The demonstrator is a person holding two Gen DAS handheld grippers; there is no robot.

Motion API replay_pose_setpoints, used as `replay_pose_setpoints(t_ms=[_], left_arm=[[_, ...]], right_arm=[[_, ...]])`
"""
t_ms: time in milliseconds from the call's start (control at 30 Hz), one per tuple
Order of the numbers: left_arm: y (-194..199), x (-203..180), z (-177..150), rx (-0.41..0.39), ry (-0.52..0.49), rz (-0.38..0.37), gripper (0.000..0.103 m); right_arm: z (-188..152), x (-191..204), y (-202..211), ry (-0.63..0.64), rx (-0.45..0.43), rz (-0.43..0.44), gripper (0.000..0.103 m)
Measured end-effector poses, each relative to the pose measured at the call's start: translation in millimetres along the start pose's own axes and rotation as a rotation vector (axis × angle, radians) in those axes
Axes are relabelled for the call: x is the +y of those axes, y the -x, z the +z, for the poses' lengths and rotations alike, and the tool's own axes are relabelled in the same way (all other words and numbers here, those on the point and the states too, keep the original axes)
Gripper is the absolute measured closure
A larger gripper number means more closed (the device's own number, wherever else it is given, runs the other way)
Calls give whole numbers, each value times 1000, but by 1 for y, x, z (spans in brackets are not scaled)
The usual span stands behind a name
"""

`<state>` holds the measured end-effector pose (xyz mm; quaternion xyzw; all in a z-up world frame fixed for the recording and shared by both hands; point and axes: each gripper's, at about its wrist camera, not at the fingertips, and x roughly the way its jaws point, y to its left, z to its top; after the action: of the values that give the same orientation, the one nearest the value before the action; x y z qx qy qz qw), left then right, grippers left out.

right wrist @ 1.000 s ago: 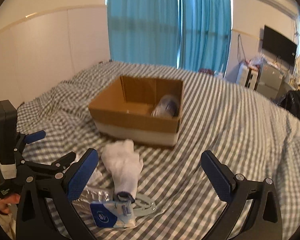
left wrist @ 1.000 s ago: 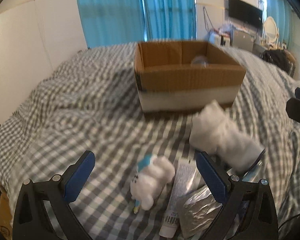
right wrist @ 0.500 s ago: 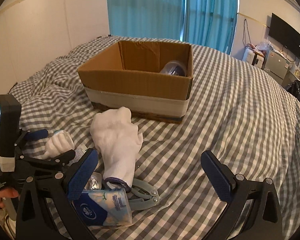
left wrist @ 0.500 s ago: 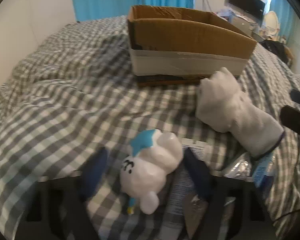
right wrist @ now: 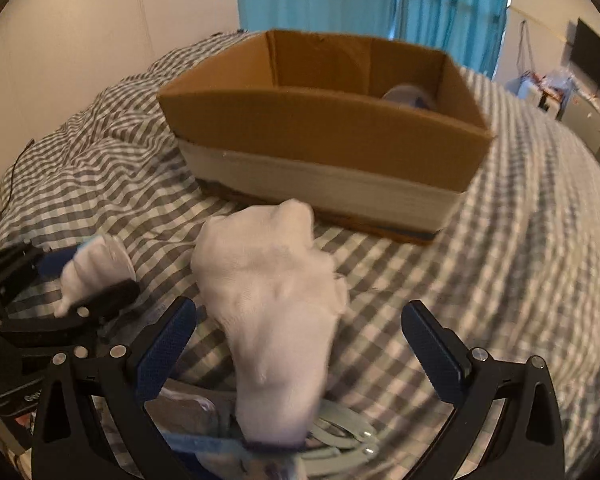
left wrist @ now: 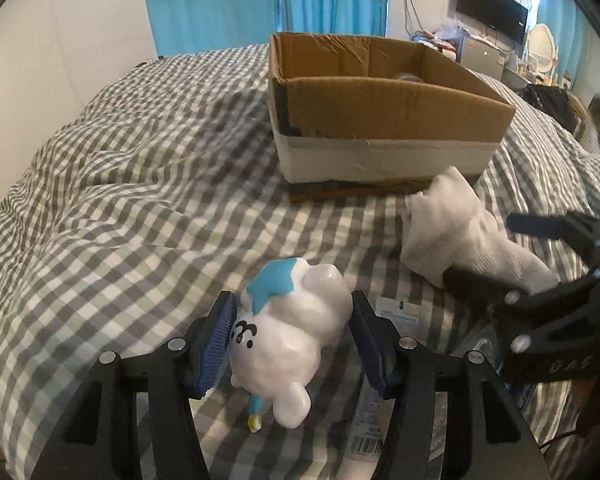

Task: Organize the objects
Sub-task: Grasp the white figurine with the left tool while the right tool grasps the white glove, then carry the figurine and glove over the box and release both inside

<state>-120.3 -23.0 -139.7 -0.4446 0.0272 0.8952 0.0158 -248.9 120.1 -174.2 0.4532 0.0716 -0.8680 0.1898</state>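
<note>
A white toy figure with a blue tuft (left wrist: 292,320) lies on the checked bedspread. My left gripper (left wrist: 292,340) is closed around it, both blue pads against its sides. A white glove (right wrist: 272,304) lies between the spread fingers of my right gripper (right wrist: 300,356), which is open and not touching it. The glove also shows in the left wrist view (left wrist: 460,236). An open cardboard box (left wrist: 380,92) stands beyond, with a clear rounded object (right wrist: 410,94) inside. The left gripper and toy show in the right wrist view (right wrist: 92,276).
A white tube (left wrist: 364,408) lies under the left gripper. Pale pliers-like handles (right wrist: 344,428), a foil pack and a blue-white packet lie under the glove's cuff. A TV, shelves and blue curtains stand behind the bed.
My left gripper dropped toward the toy and closed its fingers onto it. My right gripper moved forward and down so the glove now sits between its open fingers.
</note>
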Motion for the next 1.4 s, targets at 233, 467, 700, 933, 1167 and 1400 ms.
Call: replay_pose_setpoints(t_ms=[233,467,700,933,1167,1400], left_arm=[[7,-6,1,-10,0,-21,44],[28,-12,5,-58,13,-37,44],[53,-15,14,-98,48,-80,44],[91,-28,32,-189,10,-108,44],[122,-36,56,-248,-34,-125,44],[136,-37,86,-284,-21,-153,44]], right_arm=[[-13,14,-10,77,54,-14,42],[-13,4,28,31,-41,-22,56],[-9,0,75,22,-125,-39,57],[0,6,119,32,-205,-64,57],[8,10,173,38,-325,-44,57],[29,3,211,61,-411,-39,57]])
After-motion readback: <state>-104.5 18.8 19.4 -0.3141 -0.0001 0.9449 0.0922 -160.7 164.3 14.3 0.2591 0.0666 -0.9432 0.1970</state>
